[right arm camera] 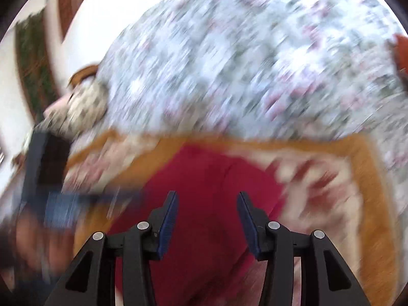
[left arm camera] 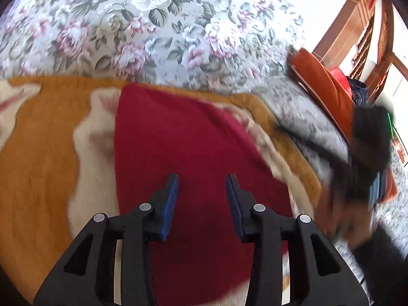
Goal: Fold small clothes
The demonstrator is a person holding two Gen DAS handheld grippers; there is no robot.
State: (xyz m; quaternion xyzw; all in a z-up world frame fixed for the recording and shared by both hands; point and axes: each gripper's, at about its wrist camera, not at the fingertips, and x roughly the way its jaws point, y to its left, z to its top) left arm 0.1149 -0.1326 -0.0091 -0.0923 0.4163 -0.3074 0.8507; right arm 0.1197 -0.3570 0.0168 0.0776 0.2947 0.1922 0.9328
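A dark red small garment (left arm camera: 183, 137) lies flat on an orange and cream blanket (left arm camera: 38, 158) spread over a floral bedspread (left arm camera: 153, 25). My left gripper (left arm camera: 202, 178) is open and empty, hovering just above the red garment. My right gripper (right arm camera: 207, 196) is also open and empty above the same red garment (right arm camera: 204, 173). The right wrist view is heavily motion-blurred. The right gripper shows blurred at the right edge of the left wrist view (left arm camera: 369, 153). The left gripper shows blurred at the left of the right wrist view (right arm camera: 51, 178).
An orange-brown cushion (left arm camera: 329, 86) lies at the bed's right side, with wooden furniture (left arm camera: 369, 30) behind it. The orange blanket border (right arm camera: 369, 178) runs right of the garment. A patterned pillow (right arm camera: 86, 102) sits at the far left of the bed.
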